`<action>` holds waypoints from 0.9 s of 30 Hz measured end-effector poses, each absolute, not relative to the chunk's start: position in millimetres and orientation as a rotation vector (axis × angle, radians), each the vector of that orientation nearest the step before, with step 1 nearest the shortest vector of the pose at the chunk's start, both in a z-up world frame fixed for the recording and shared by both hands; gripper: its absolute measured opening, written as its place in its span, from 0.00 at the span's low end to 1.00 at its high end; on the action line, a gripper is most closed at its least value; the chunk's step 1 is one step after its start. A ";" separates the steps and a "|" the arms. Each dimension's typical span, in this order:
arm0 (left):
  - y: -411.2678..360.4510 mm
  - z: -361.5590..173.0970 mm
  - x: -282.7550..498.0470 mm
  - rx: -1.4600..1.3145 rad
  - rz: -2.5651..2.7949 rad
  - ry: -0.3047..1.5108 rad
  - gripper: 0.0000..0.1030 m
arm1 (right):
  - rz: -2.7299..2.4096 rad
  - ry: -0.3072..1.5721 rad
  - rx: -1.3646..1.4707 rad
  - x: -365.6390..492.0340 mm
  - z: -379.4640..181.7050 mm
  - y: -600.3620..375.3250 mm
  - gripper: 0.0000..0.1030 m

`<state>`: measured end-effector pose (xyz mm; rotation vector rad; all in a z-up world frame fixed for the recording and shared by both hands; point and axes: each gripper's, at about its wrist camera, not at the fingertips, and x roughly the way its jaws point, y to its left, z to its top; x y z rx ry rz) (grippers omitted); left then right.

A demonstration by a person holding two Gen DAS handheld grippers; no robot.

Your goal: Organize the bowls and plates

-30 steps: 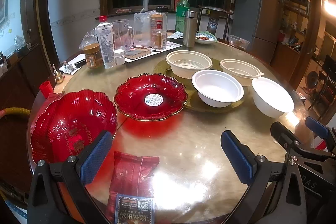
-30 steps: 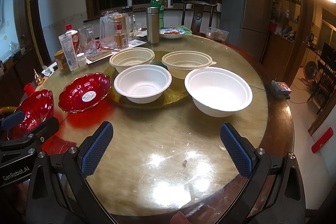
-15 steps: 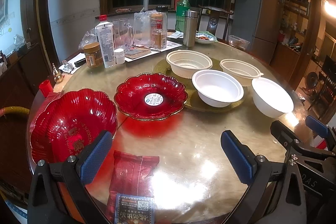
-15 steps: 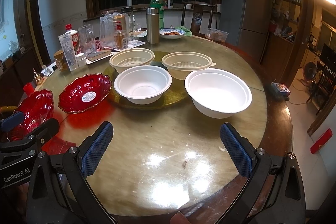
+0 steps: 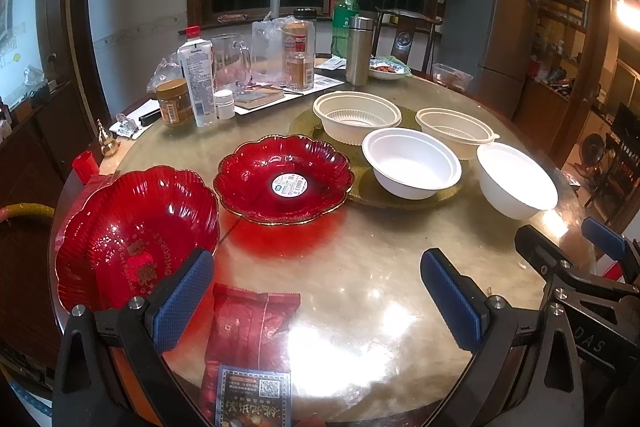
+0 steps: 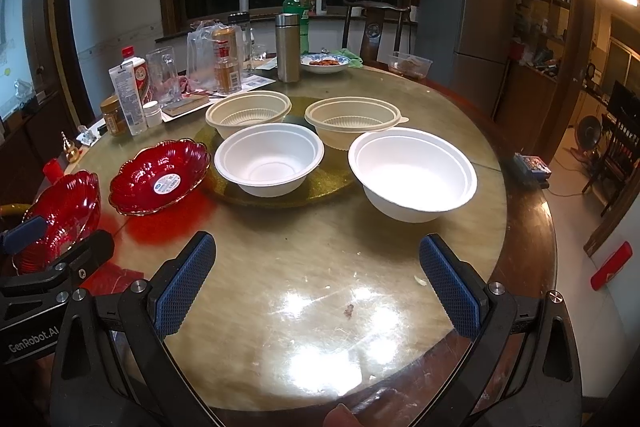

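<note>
Two red scalloped plates lie on the round table: a near one [image 5: 132, 239] at the left edge and one with a sticker [image 5: 284, 179] beside it. Two white bowls [image 5: 412, 163] [image 5: 516, 181] and two cream bowls [image 5: 356, 115] [image 5: 456, 131] stand to the right. In the right wrist view the large white bowl [image 6: 412, 173] is nearest, with the other white bowl [image 6: 269, 159] to its left. My left gripper [image 5: 316, 301] is open and empty above the near table edge. My right gripper [image 6: 316, 287] is open and empty in front of the bowls.
A gold turntable [image 5: 360, 187] carries three of the bowls. A red snack packet [image 5: 250, 343] lies under my left gripper. Bottles, jars, a steel flask [image 5: 358, 51] and a food dish [image 5: 386, 69] crowd the far side. A fridge [image 6: 484, 19] and chair [image 6: 374, 27] stand behind.
</note>
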<state>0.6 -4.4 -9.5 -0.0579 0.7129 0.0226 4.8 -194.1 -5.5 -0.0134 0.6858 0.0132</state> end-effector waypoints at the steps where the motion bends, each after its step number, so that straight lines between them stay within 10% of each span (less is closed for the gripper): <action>1: -4.0 -9.5 0.9 -0.058 0.022 0.712 1.00 | 0.012 0.686 -0.012 3.6 -4.7 -195.2 1.00; 27: 0.2 -8.5 -3.8 -0.079 0.013 0.713 1.00 | 0.014 0.686 -0.015 3.0 -2.5 -192.2 1.00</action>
